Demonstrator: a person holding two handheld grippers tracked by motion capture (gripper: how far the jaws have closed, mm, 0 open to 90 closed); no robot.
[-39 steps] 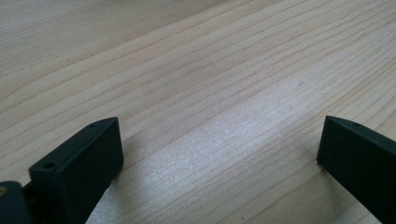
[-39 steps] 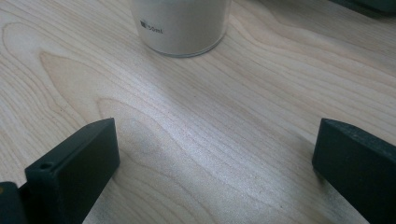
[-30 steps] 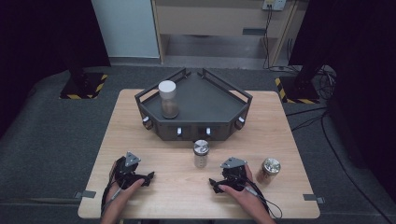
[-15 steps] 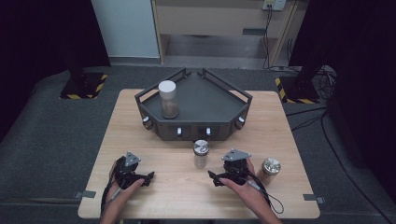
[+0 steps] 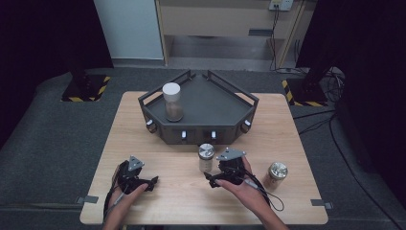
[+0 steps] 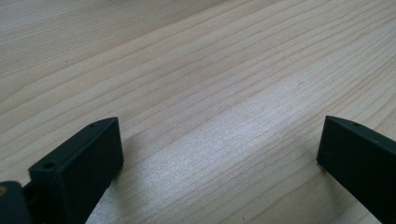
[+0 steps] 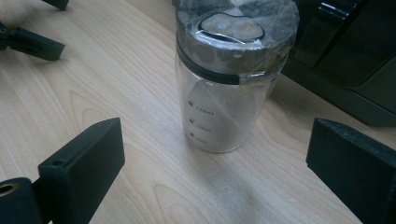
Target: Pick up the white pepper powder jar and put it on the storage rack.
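While one jar (image 5: 172, 101) already stood on the tray (image 5: 230, 105) at upper centre, our right gripper (image 5: 216, 178), jaws apart and just closing, had not yet gripped the middle jar (image 7: 231, 79), and our left gripper (image 5: 149, 182) waited wide open.

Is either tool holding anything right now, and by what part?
Nothing is held. The right tool stands open facing the jar; the left tool is open over the table.

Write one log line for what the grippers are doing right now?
right gripper: open, jaws just closing a bit, facing jar | left gripper: open over table | jar: upright, untouched
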